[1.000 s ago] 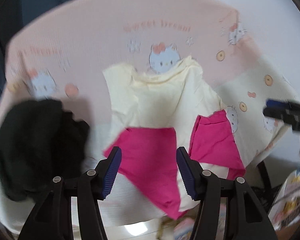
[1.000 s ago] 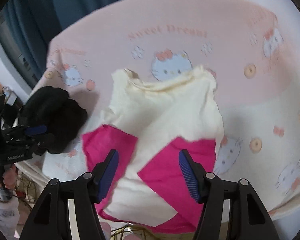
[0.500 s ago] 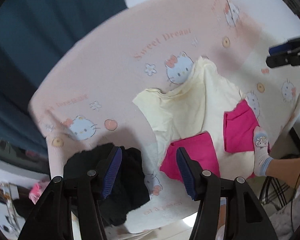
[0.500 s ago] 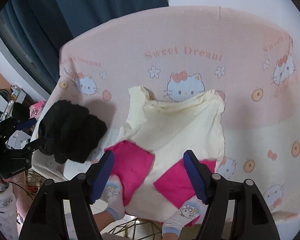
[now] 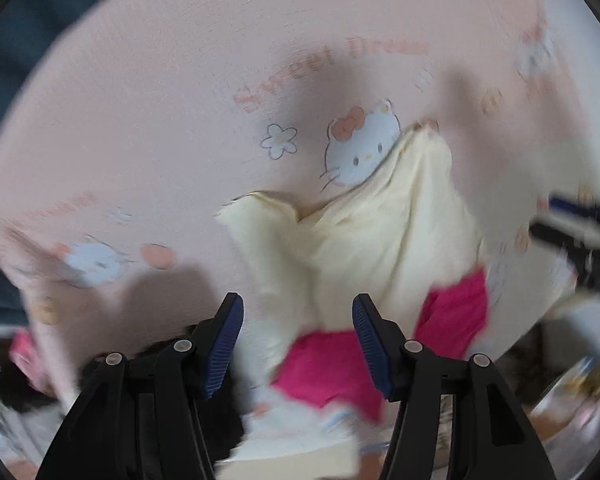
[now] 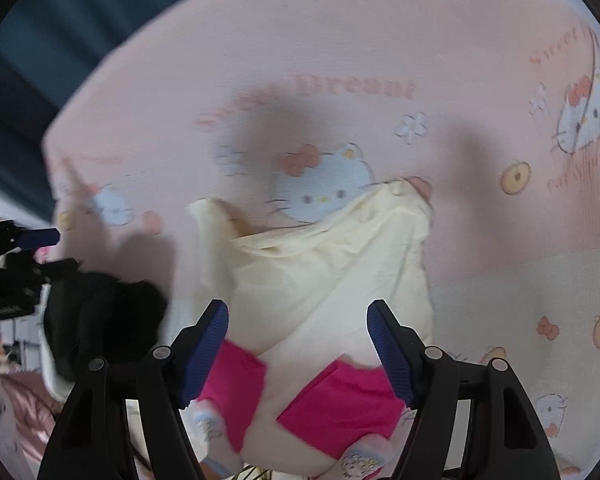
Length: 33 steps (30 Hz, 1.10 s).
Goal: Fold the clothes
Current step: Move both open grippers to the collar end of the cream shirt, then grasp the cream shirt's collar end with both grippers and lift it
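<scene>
Clothes here come down to one cream shirt with pink sleeves (image 6: pixel 320 292), lying flat on a pink cartoon-cat sheet (image 6: pixel 260 60) that covers the table. Its hem end and both pink sleeves, already turned inward over the body, lie at the near edge; the collar end points away, just below a printed cat face (image 6: pixel 320 192).

Nearest the lens in the right wrist view, the right tool (image 6: pixel 298 350) hangs above the hem end with its blue pads spread and nothing between them; its jaws have just been opening. In the left wrist view the left tool (image 5: pixel 298 344) hangs above the hem too, spread about halfway and empty, with the shirt blurred below it. Neither tool touches cloth. Two feet in patterned socks (image 6: pixel 364 460) show at the near edge, under the hem.

To the left of the shirt, near it, sits a crumpled black garment (image 6: pixel 100 320), not yet folded. Farther back the sheet is bare apart from its print and the soft shadows of the tools, and a dark blue curtain (image 6: pixel 40 40) hangs beyond.

As I read it, the sleeve folds are finished and the lengthwise fold is the step in hand. The next move would call for both tools to drop onto the two hem corners, pinch through sleeve and body together, and carry the hem towards the collar evenly, so that the tucked sleeves do not slip out.
</scene>
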Each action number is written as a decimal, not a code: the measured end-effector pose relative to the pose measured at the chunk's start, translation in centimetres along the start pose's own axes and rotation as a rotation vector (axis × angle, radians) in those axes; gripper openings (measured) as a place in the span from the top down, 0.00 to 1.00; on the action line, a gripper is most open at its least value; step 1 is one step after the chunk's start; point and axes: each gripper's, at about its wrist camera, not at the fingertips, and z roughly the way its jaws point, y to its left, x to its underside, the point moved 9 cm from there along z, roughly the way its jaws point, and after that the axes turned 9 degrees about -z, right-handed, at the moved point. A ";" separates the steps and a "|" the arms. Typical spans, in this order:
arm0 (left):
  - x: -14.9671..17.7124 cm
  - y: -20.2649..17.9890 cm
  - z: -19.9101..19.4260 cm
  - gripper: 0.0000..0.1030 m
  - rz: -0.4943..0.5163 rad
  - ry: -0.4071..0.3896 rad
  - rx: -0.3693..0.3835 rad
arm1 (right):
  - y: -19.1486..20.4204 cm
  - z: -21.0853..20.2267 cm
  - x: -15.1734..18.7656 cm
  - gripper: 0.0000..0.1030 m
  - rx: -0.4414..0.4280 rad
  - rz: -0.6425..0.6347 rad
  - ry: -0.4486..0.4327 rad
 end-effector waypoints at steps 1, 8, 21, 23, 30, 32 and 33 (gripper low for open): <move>-0.8 0.1 1.4 0.48 -0.043 0.018 0.016 | -0.7 0.9 -0.6 0.31 0.007 0.019 0.001; -3.6 3.3 12.3 0.48 -0.390 0.232 0.153 | -3.4 8.3 -4.5 0.31 -0.062 0.176 0.061; -6.3 2.0 22.8 0.47 -0.533 0.390 0.259 | -8.2 20.6 -8.1 0.31 -0.090 0.453 0.269; -6.3 1.6 23.7 0.48 -0.533 0.348 0.315 | -9.1 21.6 -7.9 0.31 -0.091 0.446 0.223; -5.5 1.3 25.6 0.48 -0.527 0.123 0.454 | -10.1 23.5 -4.7 0.31 -0.148 0.348 -0.056; -5.1 2.0 26.5 0.48 -0.572 0.131 0.452 | -10.8 24.9 -3.3 0.31 -0.195 0.398 -0.055; -5.0 2.2 26.9 0.48 -0.598 0.142 0.469 | -11.1 25.5 -2.7 0.31 -0.225 0.434 -0.053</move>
